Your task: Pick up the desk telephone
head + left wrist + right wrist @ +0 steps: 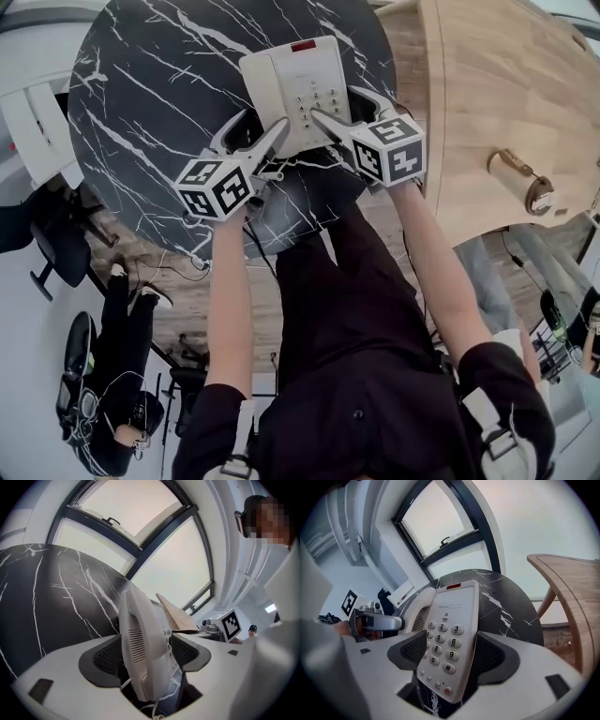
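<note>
Desk telephone (295,89) lies flat on the black marble desk (141,112). The left gripper (258,128) has its jaws open astride the handset (140,644), and the right gripper (336,103) has its jaws open astride the keypad (443,644). Close both evenly, then lift level so the handset does not slip off

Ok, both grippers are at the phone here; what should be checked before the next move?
1. White push-button desk telephone flat on black marble-patterned round table: ok.
2. Left gripper straddles the handset, jaws open: ok.
3. Right gripper straddles the keypad side, jaws open: ok.
4. Pads pressing the telephone: not ok, no grip yet.
5. White cord free to lift: cannot tell.
</note>
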`<move>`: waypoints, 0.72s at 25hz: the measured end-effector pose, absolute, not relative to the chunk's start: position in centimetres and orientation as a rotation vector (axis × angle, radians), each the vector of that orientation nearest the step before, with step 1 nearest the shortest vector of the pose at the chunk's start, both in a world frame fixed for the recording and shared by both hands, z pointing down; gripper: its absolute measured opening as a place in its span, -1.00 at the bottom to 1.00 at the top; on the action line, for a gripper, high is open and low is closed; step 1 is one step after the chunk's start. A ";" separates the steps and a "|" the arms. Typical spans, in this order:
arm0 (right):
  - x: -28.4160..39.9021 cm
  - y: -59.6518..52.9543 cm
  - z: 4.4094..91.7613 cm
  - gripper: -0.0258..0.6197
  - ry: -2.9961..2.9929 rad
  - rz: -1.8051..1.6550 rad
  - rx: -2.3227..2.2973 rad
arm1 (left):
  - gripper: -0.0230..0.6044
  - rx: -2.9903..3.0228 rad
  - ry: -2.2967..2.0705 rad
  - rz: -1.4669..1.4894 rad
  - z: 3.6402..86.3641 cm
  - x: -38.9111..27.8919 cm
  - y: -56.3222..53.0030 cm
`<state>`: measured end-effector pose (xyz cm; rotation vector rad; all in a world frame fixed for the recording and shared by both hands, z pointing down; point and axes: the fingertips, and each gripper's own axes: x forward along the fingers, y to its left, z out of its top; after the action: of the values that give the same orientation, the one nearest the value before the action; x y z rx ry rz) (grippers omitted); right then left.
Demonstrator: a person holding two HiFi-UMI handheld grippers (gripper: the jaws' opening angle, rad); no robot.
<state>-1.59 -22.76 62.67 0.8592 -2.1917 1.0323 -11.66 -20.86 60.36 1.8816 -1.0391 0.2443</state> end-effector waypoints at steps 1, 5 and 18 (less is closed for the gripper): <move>-1.7 -22.8 62.8 0.07 -2.191 1.032 0.858 | 0.13 1.878 -1.031 0.245 60.6 -11.6 -20.9; -2.0 -23.0 63.2 0.07 -2.187 1.031 0.846 | 0.13 1.868 -1.002 0.239 61.2 -11.3 -20.9; -2.0 -23.2 64.2 0.07 -2.186 1.046 0.816 | 0.14 1.870 -0.926 0.207 61.8 -10.8 -21.2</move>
<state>-2.03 -23.17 64.24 0.8157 -2.1857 1.0461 -10.81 -21.15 61.76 1.8704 -0.9264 0.2074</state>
